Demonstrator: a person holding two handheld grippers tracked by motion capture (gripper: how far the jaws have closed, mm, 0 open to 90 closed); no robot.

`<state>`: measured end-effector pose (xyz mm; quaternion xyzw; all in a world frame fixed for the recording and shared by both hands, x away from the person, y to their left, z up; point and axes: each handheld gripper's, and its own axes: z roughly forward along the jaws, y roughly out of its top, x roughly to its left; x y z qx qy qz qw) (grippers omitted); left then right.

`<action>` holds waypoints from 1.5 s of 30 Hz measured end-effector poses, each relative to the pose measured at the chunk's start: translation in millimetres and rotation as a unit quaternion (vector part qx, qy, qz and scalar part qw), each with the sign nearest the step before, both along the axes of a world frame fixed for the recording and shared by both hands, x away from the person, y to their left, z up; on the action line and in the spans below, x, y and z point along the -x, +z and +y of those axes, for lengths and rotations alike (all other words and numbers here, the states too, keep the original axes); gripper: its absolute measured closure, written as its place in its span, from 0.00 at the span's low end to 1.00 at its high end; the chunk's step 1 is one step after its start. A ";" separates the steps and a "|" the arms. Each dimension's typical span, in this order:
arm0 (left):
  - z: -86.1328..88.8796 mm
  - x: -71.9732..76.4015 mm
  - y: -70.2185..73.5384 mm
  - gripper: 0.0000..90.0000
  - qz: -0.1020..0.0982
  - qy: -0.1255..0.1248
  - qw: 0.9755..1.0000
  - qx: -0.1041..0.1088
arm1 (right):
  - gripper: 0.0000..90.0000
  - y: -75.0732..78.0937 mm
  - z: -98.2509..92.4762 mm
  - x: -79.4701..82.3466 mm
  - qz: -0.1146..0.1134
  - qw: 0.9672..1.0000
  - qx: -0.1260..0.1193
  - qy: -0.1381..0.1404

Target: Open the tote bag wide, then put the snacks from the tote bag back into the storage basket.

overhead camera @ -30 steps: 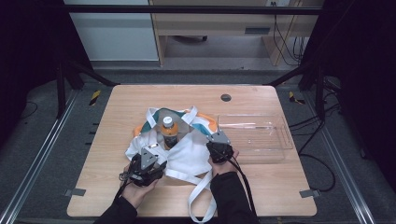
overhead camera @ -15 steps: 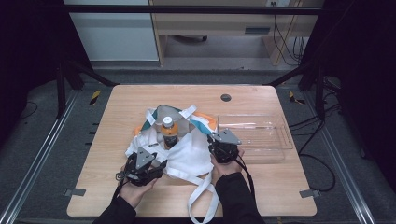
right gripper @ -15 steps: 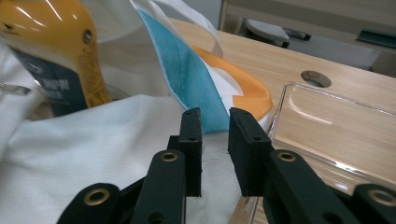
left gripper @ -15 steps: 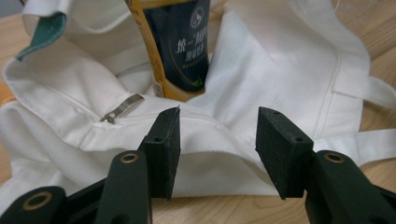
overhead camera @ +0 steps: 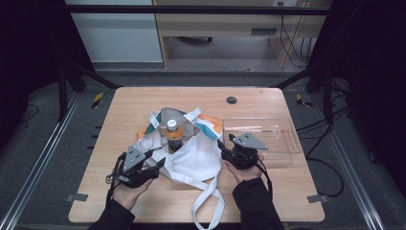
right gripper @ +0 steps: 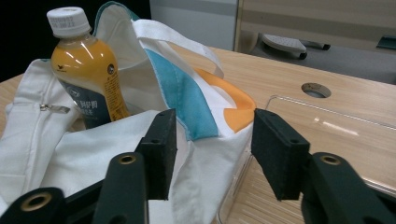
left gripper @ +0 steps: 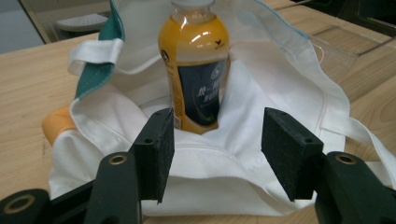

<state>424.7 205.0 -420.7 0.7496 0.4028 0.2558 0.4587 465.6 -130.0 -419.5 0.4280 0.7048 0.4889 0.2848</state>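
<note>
A white tote bag (overhead camera: 196, 158) with teal and orange panels lies open on the wooden table (overhead camera: 287, 201). A bottle of orange drink (overhead camera: 173, 136) stands upright inside it. My left gripper (overhead camera: 160, 164) is at the bag's left front corner. Its jaws have just been opening, and in the left gripper view they (left gripper: 217, 154) stand apart, with the bag's front cloth (left gripper: 224, 163) and the bottle (left gripper: 196, 70) beyond the gap. My right gripper (overhead camera: 223, 149) is at the bag's right edge, jaws also just opened. In its own view (right gripper: 212, 154) the bag's edge (right gripper: 205, 168) hangs loose between the pads, untouched.
A clear plastic tray (overhead camera: 282, 143) sits to the right of the bag, just beyond the right gripper, and appears as the tray (right gripper: 327, 135) in the right gripper view. The bag's long white straps (overhead camera: 210, 201) trail toward the front edge. A round cable hole (overhead camera: 231, 100) lies at the back.
Both grippers have drawn back and up from the bag's edges and their jaws have spread. The right gripper has let go of the bag's right edge.
</note>
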 end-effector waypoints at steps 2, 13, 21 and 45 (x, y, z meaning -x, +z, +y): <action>1.4 -0.8 2.9 0.47 -0.002 -0.001 1.000 0.002 | 0.49 0.5 -4.5 1.0 0.002 1.000 -0.001 0.001; 9.3 -10.0 18.3 0.44 -0.005 0.006 1.000 0.026 | 0.36 -3.1 -27.4 19.5 0.015 0.999 0.006 0.029; 14.5 -21.4 33.6 0.44 -0.018 0.011 0.998 0.051 | 0.31 -10.7 -41.3 31.7 0.013 0.999 0.011 0.042; 0.2 -47.2 45.5 0.44 -0.029 0.006 0.998 0.057 | 0.24 -18.0 -70.5 59.3 0.022 0.998 0.014 0.051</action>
